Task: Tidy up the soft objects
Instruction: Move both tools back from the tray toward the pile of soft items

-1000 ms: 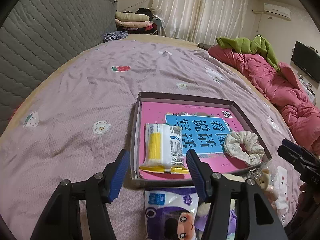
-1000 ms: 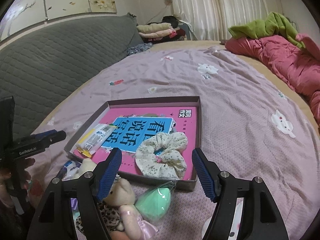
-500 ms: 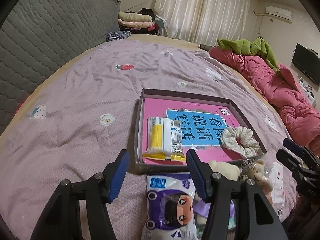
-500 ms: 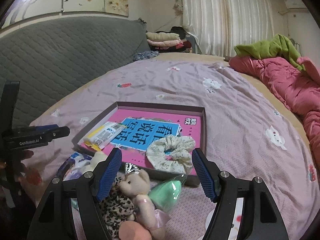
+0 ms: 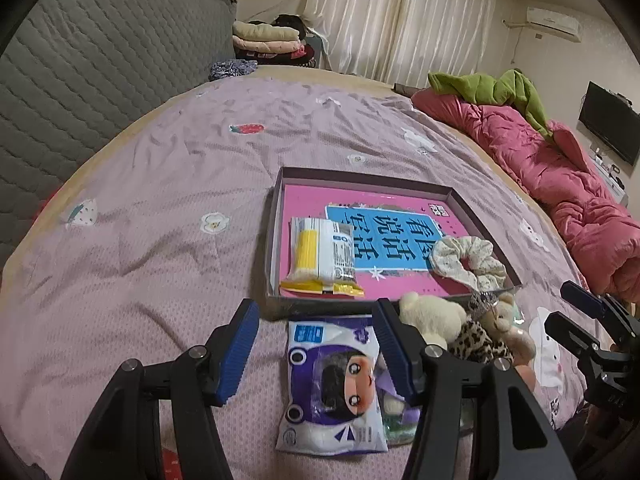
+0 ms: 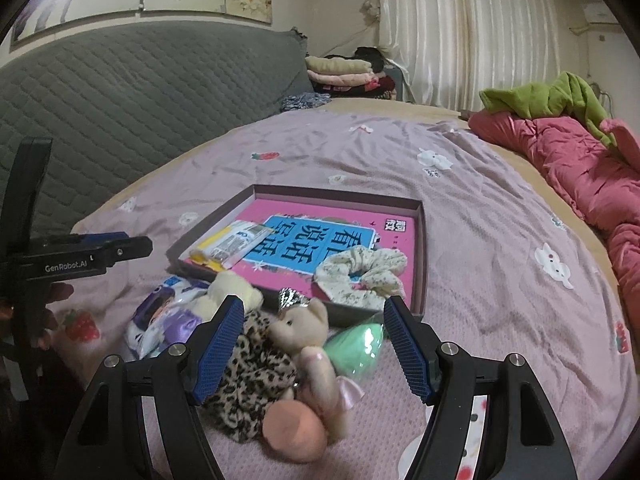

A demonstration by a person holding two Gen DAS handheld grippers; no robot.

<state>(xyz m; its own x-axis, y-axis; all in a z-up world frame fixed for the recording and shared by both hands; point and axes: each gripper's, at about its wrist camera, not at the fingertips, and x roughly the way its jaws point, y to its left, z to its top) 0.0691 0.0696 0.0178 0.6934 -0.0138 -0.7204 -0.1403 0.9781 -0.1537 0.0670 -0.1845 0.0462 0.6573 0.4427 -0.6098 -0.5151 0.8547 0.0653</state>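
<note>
A shallow box (image 5: 276, 216) (image 6: 422, 240) lies on the bed and holds a pink book, a yellow-white packet (image 5: 322, 254) and a floral scrunchie (image 5: 466, 258) (image 6: 360, 272). In front of it lie a purple doll packet (image 5: 332, 380) (image 6: 160, 316), a cream plush (image 5: 430, 314), a leopard-print soft item (image 6: 248, 376), a small bear (image 6: 308, 324), a green sponge (image 6: 356, 344) and a peach sponge (image 6: 296, 432). My left gripper (image 5: 314, 346) is open above the doll packet. My right gripper (image 6: 314, 346) is open above the bear. Both are empty.
The bed has a lilac sheet (image 5: 160, 200) with a grey quilted headboard (image 5: 80, 60) at the left. A pink duvet (image 5: 560, 176) and a green garment (image 5: 500, 88) lie along the right. Folded clothes (image 6: 344, 72) are stacked at the far end.
Both grippers have pulled back from the box and stayed open. More of the soft items in front of the box have come into view.
</note>
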